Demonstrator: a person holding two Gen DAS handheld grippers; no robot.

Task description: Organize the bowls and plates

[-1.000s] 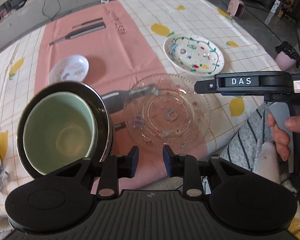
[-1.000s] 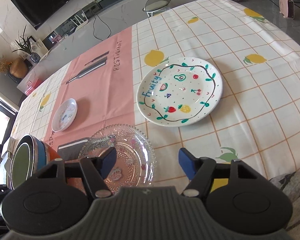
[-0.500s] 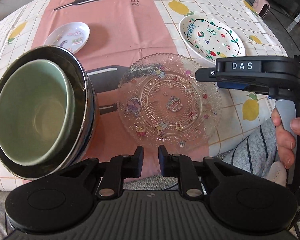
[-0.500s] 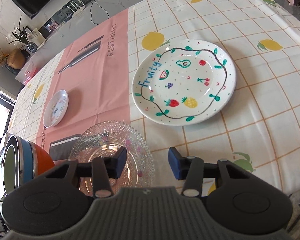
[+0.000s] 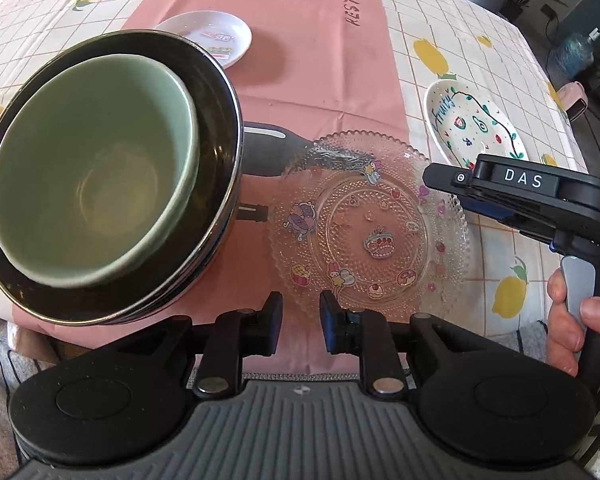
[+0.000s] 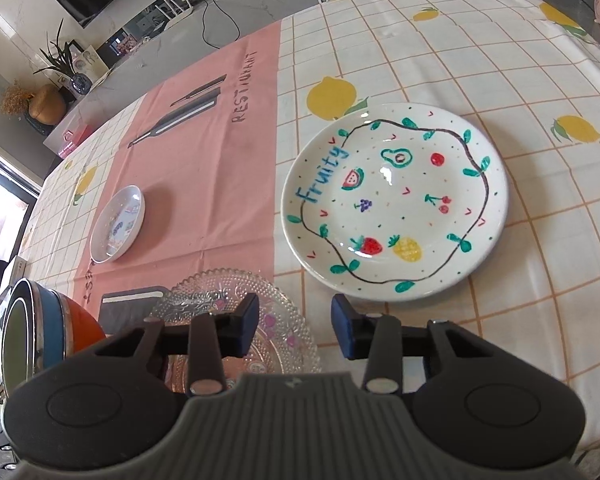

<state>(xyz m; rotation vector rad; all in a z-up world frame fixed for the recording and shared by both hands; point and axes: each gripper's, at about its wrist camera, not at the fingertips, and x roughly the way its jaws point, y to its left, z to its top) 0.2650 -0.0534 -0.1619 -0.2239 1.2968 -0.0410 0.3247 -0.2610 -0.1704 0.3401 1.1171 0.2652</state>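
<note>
The tablecloth (image 6: 480,60) is showing a cream grid with yellow lemons, plus a pink panel with dark knife and bottle prints. The big white plate (image 6: 396,204) is sporting a black wavy ring, green leaves, little fruits and blue "Fruity" lettering. The clear beaded glass plate (image 5: 368,224) is carrying cartoon stickers. A pale green bowl (image 5: 92,184) is sitting inside black, blue and orange ones. The small white dish (image 6: 118,224) is showing colourful prints.
</note>
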